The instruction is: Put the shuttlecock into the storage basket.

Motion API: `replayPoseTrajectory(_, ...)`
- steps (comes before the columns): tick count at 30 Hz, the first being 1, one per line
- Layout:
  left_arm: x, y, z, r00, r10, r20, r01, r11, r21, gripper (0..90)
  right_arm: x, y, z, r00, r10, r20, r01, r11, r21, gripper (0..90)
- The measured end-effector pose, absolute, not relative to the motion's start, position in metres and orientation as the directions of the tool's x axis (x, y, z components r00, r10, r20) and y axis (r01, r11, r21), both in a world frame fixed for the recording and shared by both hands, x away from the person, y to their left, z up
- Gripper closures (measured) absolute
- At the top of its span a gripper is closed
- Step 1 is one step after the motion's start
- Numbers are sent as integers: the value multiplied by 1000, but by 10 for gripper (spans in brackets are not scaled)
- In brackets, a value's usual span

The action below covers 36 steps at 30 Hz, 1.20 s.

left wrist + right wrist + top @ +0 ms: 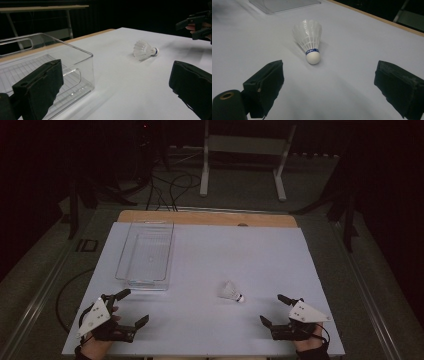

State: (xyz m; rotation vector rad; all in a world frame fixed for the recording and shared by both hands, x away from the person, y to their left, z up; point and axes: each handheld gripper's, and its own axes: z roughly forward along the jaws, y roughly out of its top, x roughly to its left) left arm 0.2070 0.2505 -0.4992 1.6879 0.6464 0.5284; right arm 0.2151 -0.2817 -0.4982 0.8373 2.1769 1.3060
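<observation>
Nothing is done yet: the shuttlecock point(232, 291) lies on the counter point(210, 255) near your right gripper point(277, 309). The clear bin point(146, 254) sits empty. The jaws of your left gripper point(132, 306) and right gripper are apart, holding nothing.

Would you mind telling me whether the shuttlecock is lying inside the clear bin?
No, the shuttlecock lies on the white table, apart from the empty clear bin.
</observation>
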Motion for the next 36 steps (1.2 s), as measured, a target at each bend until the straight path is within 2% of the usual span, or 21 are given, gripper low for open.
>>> replayPoseTrajectory(36,207,252,-499,741,671,-17,187,-183,965,1,215,-283,-495,-705,705,-76,258,355,899,87)
